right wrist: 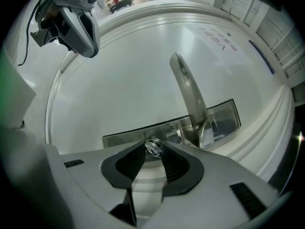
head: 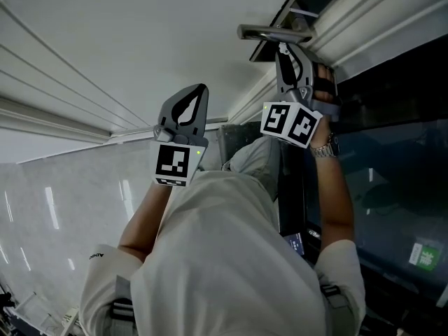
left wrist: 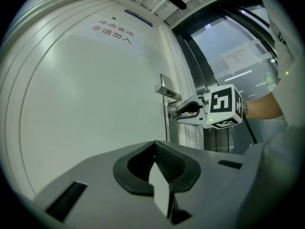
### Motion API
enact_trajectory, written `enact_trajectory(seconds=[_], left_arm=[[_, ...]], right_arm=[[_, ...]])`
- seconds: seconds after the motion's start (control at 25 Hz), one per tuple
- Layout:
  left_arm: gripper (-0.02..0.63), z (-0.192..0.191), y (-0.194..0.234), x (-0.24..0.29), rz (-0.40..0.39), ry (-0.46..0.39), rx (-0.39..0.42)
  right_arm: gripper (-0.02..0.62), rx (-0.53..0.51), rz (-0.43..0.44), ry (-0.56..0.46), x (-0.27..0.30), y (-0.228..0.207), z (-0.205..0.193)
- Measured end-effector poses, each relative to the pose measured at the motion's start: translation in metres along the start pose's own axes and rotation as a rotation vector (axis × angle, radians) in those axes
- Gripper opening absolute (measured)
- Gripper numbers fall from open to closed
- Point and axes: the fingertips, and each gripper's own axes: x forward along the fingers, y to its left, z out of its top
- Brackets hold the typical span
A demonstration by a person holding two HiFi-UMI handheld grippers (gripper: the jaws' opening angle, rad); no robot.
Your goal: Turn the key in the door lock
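Right gripper view shows my right gripper (right wrist: pixel 154 152) released, jaws parted around the key (right wrist: pixel 153 147) in the lock plate (right wrist: pixel 126 138) under the door handle (right wrist: pixel 188 89); I judge it light, stiff, slick metal, best pinched across its flat head, my left gripper (left wrist: pixel 155 147) clenched empty

office building corridor, white door (left wrist: pixel 95 109) with red printed notice (left wrist: pixel 114 31), glass partition (left wrist: pixel 228 56) beside it

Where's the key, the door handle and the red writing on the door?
Key (right wrist: pixel 153 148): right gripper view, on its shiny head.
Door handle (right wrist: pixel 187 87): right gripper view, mid-lever.
Red writing (left wrist: pixel 114 31): left gripper view, middle of the lettering.
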Motion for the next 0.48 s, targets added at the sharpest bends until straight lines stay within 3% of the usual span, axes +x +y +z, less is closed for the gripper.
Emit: enact_trajectory(seconds=[0.28,0.4,0.48], left_arm=[[0.009,-0.004,0.006,-0.006,0.029,0.006,-0.008],[0.009,-0.004,0.006,-0.008,0.036,0.007,-0.005],[0.009,-0.004,0.009,-0.009,0.043,0.010,-0.004]], right_arm=[[0.103,0.016,-0.016,0.015,0.009,0.002,-0.004],[0.029,0.057,-0.058,0.018,0.012,0.000,-0.007],[0.023,0.092,-0.082,0.012,0.011,-0.003,-0.007]])
